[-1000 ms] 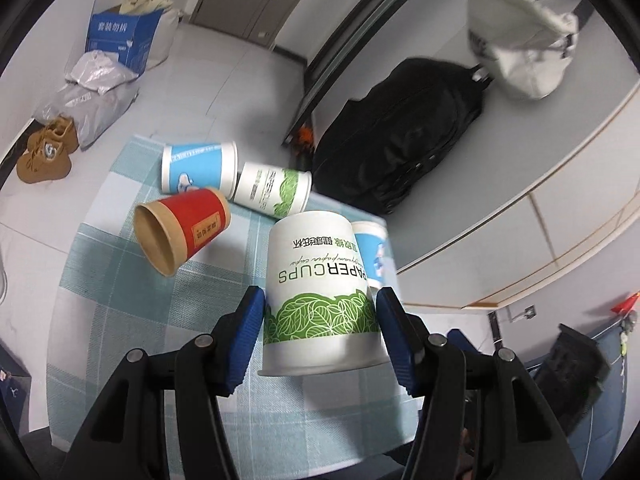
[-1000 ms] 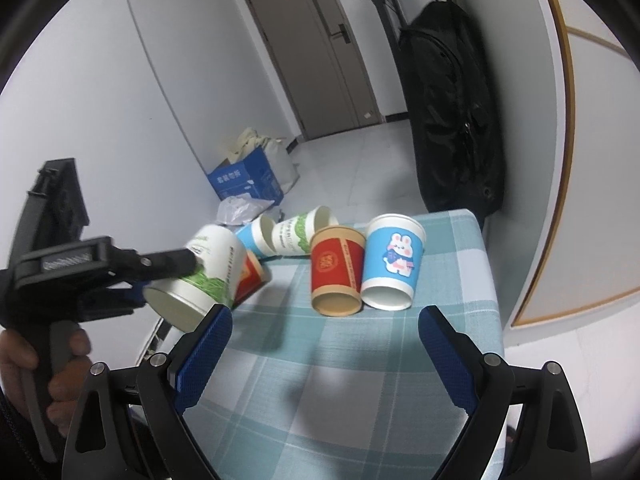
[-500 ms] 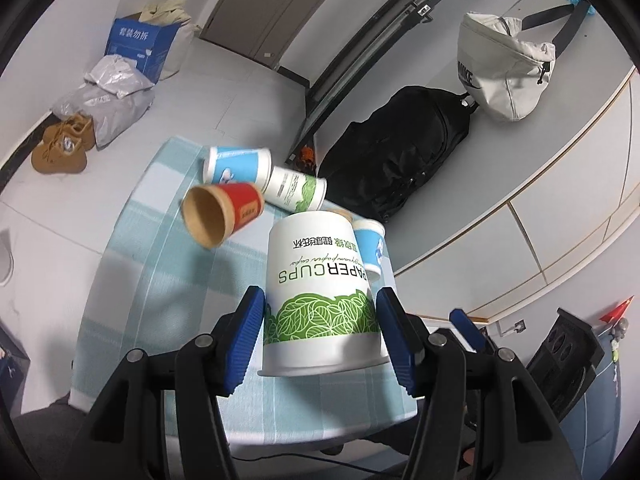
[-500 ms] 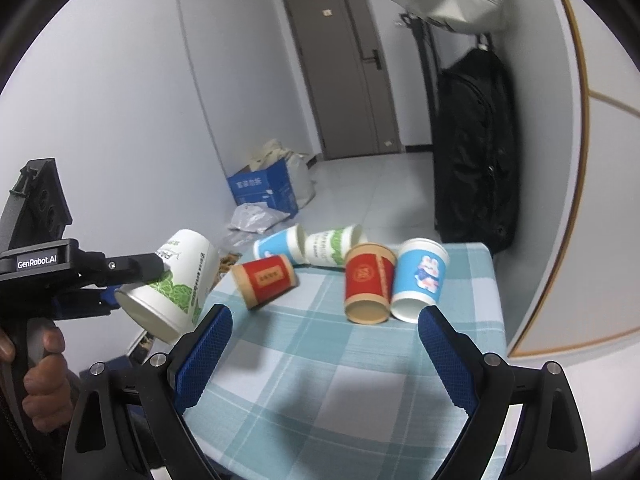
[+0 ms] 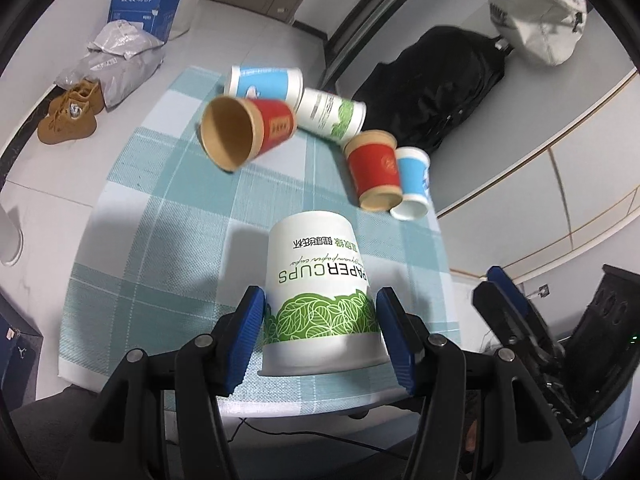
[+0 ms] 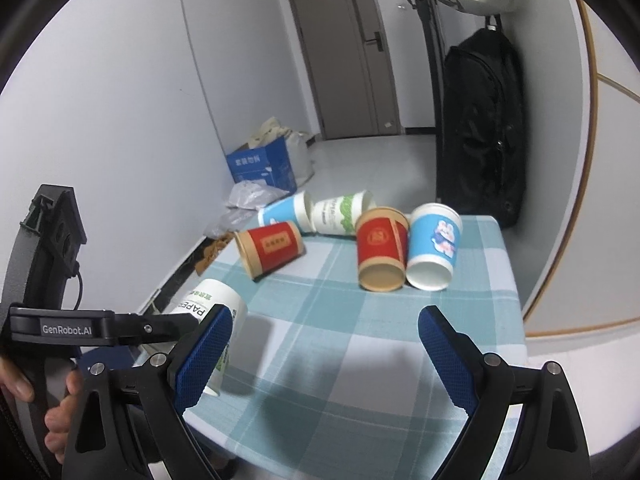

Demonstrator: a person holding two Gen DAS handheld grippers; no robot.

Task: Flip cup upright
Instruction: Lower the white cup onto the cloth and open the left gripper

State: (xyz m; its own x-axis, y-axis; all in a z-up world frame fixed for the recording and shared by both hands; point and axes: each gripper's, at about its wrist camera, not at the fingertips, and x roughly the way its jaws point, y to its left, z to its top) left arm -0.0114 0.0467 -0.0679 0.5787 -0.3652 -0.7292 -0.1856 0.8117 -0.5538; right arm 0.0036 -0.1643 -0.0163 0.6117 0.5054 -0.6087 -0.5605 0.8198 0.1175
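Left gripper (image 5: 320, 320): pinching the white cup with green leaves (image 5: 320, 292) from both sides, blue pads pressed on the leaf band near the rim; a hand (image 6: 60, 420) grips its handle in the right wrist view.
White cup with green leaves: held at the near left corner of the surface (image 5: 160, 220); whether its base touches the cloth cannot be told.
Cup's long axis: tilted, running away from the left gripper; closed base points forward and toward the surface, open rim back toward the gripper. In the right wrist view (image 6: 208, 320) the base sits up and to the far side, the rim low and near.
Right gripper (image 6: 324, 356): spread wide, holding nothing, over the near edge of the surface.
Red cup on the left (image 5: 248, 132): lying on its side, mouth toward the near left.
Blue cup at the far edge (image 5: 264, 84): on its side, touching the red one.
Second white and green cup (image 5: 332, 112): on its side at the far edge, beside the blue cup.
Red cup on the right (image 5: 374, 176): on its side, mouth toward the near edge.
Blue cup with a rabbit (image 6: 434, 246): on its side, touching that red cup, next to the right edge.
Surface: covered with a teal and white checked cloth.
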